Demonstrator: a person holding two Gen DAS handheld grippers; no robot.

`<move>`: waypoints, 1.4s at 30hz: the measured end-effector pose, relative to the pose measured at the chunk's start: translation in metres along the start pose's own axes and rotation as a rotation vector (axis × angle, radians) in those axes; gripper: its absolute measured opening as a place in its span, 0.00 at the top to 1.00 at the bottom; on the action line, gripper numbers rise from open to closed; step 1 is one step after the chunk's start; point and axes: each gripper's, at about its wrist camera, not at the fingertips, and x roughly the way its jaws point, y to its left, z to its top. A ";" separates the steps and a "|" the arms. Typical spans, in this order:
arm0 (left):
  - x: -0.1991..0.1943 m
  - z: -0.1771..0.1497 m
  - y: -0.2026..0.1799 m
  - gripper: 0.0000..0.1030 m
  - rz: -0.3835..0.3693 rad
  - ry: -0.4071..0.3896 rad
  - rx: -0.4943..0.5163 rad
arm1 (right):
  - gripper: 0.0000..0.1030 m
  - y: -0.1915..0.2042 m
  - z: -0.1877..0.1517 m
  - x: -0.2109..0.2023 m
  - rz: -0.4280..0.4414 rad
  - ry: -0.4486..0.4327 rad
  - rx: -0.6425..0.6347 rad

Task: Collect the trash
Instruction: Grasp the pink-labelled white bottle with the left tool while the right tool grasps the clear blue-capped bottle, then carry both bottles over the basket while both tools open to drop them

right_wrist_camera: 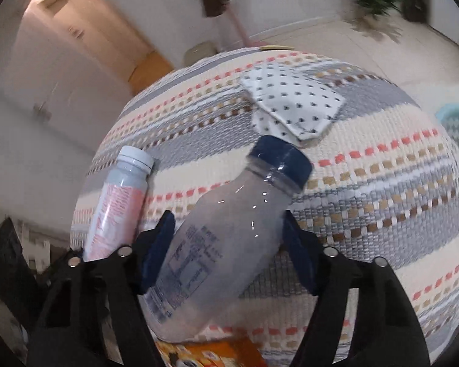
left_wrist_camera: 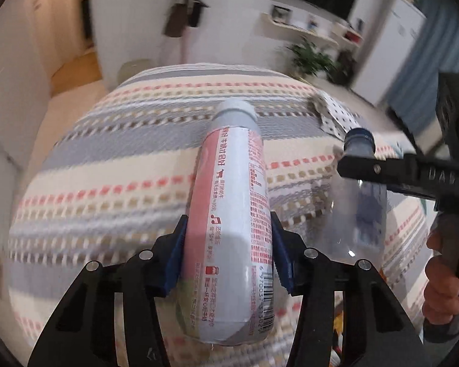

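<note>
L tongs (left_wrist_camera: 228, 253) clamped on pink-label bottle (left_wrist_camera: 229, 229); R tongs (right_wrist_camera: 229, 250) apart round blue-cap bottle (right_wrist_camera: 217, 244), mid striped surface (right_wrist_camera: 382, 202). I'd squeeze R squarely on body b4 lifting

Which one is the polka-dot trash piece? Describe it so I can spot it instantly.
Start at the striped woven cloth covering the surface. Toward its far edge, beyond the dark blue cap of the clear bottle, lies a crumpled dotted wrapper. It is flat, white with small dark dots, unlike the two bottles, one of them pink-labelled.
</note>
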 end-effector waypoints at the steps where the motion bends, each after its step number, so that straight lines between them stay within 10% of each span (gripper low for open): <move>1: -0.006 -0.005 0.002 0.53 -0.004 -0.006 -0.025 | 0.38 0.002 0.000 -0.002 -0.002 0.010 -0.037; 10: -0.017 -0.031 -0.011 0.53 0.056 0.006 -0.055 | 0.38 0.061 -0.013 0.001 -0.183 -0.043 -0.474; 22: 0.006 0.004 -0.026 0.45 0.147 0.015 0.022 | 0.27 0.016 -0.019 0.003 -0.041 0.038 -0.129; 31: 0.014 0.006 -0.033 0.55 0.177 0.032 0.022 | 0.41 0.028 -0.049 -0.007 -0.139 0.002 -0.213; 42: -0.052 0.007 -0.057 0.55 -0.007 -0.154 -0.032 | 0.48 0.014 -0.043 -0.069 -0.020 -0.149 -0.229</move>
